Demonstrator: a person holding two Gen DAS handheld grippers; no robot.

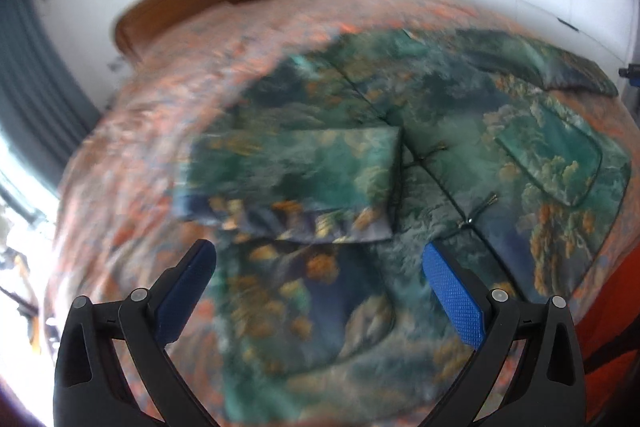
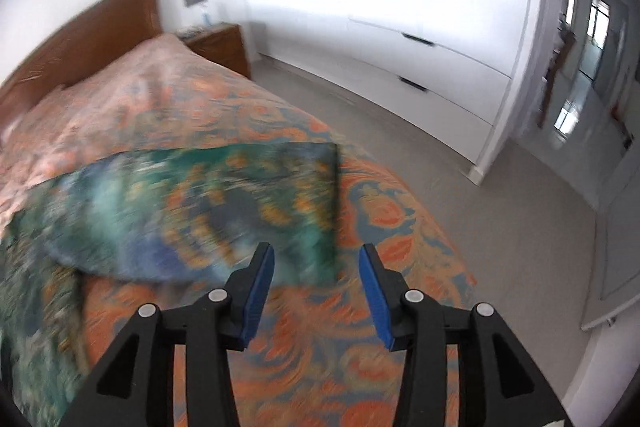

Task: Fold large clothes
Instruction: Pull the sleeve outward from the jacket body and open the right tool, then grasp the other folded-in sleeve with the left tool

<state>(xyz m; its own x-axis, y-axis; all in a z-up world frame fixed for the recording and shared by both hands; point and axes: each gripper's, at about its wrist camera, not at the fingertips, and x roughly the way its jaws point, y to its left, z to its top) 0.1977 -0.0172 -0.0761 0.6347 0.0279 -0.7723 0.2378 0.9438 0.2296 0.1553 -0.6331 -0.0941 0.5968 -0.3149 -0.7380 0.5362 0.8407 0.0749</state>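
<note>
Left wrist view: a large garment [image 1: 420, 131] printed in greens, blues and ochre lies spread flat on the bed [image 1: 168, 99], over an orange-and-blue patterned bedspread. It covers most of the foot half of the bed and reaches close to the bed's right edge. One sleeve [image 1: 296, 183] is folded across the body of the garment, its cuff edge just short of the dark front seam (small cord fastenings show along that seam). A patch pocket [image 1: 556, 163] sits on the panel toward the bed's right edge. The other sleeve [image 1: 560, 67] stretches out toward the far right corner of the bed.

Left tool [image 1: 320, 291]: jaws spread wide, nothing between the blue pads, hanging above the garment's near hem. Cannot tell whether it touches the cloth (frame is motion-blurred).

Right wrist view: the outstretched sleeve [image 2: 208, 215] lies flat on the bedspread near the bed's right edge, with its straight cuff end [image 2: 336, 211] toward that edge. Right tool [image 2: 316, 287]: jaws partly spread, pads not pressing on anything; the corner of the cuff shows in the gap ahead of the pads. Bedspread visible directly beneath the tool.

Surroundings: brown headboard [image 2: 80, 35] at the far end of the bed, wooden nightstand [image 2: 220, 43] beside the far right corner, white wardrobe [image 2: 400, 27] along the wall, grey carpet [image 2: 520, 227] to the right of the bed.
</note>
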